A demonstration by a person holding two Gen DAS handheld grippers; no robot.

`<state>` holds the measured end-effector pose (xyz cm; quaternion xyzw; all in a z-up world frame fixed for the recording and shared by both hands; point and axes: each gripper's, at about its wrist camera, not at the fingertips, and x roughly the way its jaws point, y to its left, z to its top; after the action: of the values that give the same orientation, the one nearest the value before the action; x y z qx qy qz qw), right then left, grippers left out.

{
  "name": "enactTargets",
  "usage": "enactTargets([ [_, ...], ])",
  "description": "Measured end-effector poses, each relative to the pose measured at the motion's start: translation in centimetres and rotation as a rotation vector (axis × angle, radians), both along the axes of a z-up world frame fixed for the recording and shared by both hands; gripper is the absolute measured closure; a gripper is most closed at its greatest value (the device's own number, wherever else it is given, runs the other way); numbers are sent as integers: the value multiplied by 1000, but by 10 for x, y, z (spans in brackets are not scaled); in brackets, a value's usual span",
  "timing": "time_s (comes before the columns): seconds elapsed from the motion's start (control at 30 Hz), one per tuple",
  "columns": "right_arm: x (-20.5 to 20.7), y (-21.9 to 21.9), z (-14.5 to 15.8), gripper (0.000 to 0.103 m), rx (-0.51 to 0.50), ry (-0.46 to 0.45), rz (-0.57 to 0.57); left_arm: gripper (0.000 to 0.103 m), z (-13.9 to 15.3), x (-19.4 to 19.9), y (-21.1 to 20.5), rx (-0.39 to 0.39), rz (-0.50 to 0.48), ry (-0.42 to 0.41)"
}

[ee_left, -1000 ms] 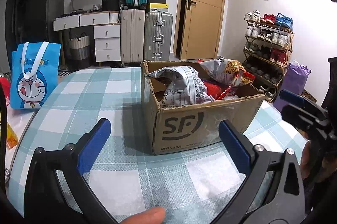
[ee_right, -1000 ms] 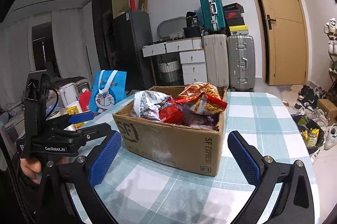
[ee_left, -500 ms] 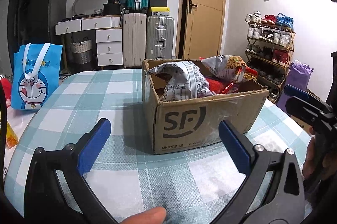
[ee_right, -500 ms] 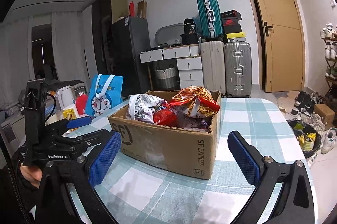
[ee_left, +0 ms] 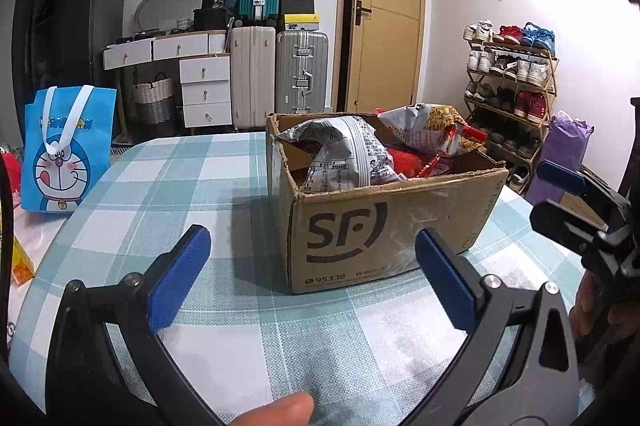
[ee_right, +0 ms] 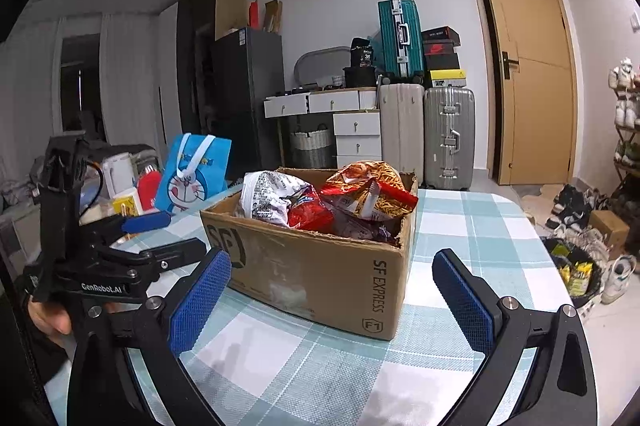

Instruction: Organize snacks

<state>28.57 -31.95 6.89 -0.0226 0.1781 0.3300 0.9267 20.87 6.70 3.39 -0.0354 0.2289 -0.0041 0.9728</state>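
Note:
A brown cardboard box (ee_left: 384,238) (ee_right: 316,266) marked SF stands on the checked tablecloth, filled with snack bags. A grey-white bag (ee_left: 344,157) (ee_right: 268,201) sticks up at its near left, an orange-red noodle-print bag (ee_left: 432,129) (ee_right: 368,193) behind, and red packets (ee_right: 310,214) between. My left gripper (ee_left: 310,258) is open, low over the cloth just short of the box front. My right gripper (ee_right: 332,286) is open too, facing the box corner, nothing between its fingers. Each gripper shows at the edge of the other's view.
A blue cartoon tote bag (ee_left: 66,149) (ee_right: 192,173) stands at the table's left edge, with small items (ee_right: 128,197) beside it. Suitcases (ee_left: 276,81), drawers, a door and a shoe rack (ee_left: 508,81) line the room behind. The table edge (ee_right: 532,226) curves at right.
Both views have tilted down and closed in slightly on the box, which now looks larger. Both grippers stayed open.

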Motion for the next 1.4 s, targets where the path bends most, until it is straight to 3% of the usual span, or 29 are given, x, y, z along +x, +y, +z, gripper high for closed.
enactTargets([
  [1.4, 1, -6, -2, 0, 20, 13, -10, 1, -1, -1, 0, 0, -5, -4],
])
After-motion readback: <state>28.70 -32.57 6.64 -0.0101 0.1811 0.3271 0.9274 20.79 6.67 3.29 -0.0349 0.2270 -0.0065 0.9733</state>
